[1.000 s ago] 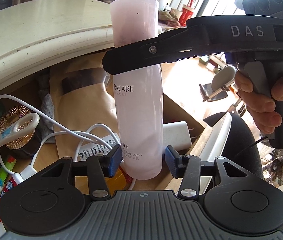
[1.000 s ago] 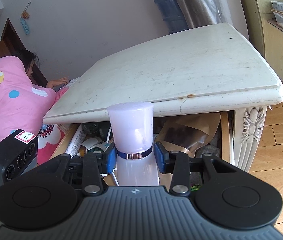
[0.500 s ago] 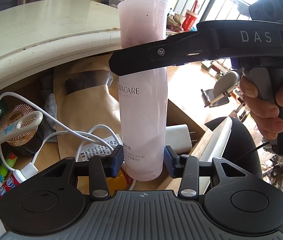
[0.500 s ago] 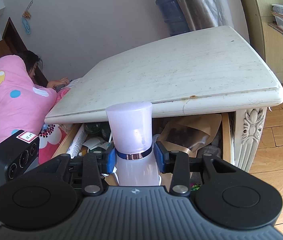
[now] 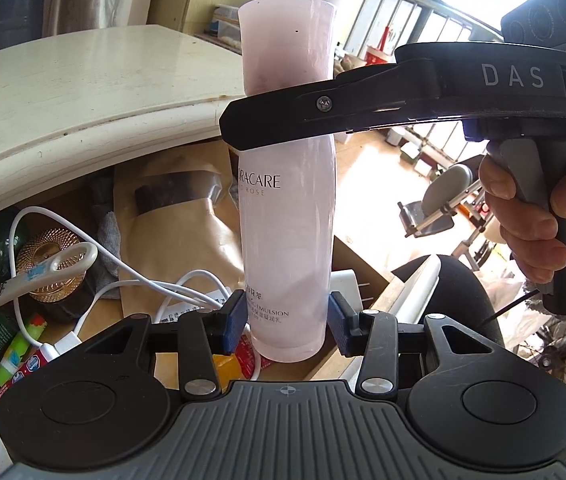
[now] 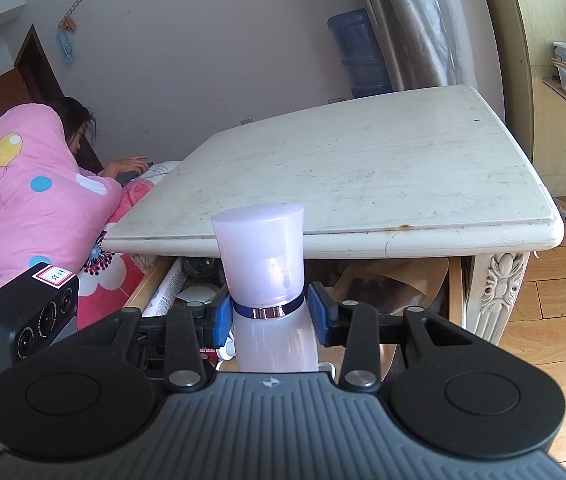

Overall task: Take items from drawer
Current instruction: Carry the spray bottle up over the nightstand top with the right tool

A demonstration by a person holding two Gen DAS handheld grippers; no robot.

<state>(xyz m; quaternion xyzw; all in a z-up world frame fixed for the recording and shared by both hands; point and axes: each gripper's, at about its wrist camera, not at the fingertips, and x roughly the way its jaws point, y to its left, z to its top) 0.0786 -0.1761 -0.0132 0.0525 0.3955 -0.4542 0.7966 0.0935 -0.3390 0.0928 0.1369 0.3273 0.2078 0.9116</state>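
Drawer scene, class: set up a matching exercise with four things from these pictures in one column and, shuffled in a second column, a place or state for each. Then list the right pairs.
Things
1. pink bottle
2. white cable
3. brown paper bag
4. table top

Places or states
A. lies flat at the back of the open drawer
B. bare, above the drawer
C. upright, with a gripper at its base and another at its neck
D. loops loosely over the drawer's clutter

Pairs: 1-C, 2-D, 3-A, 4-B
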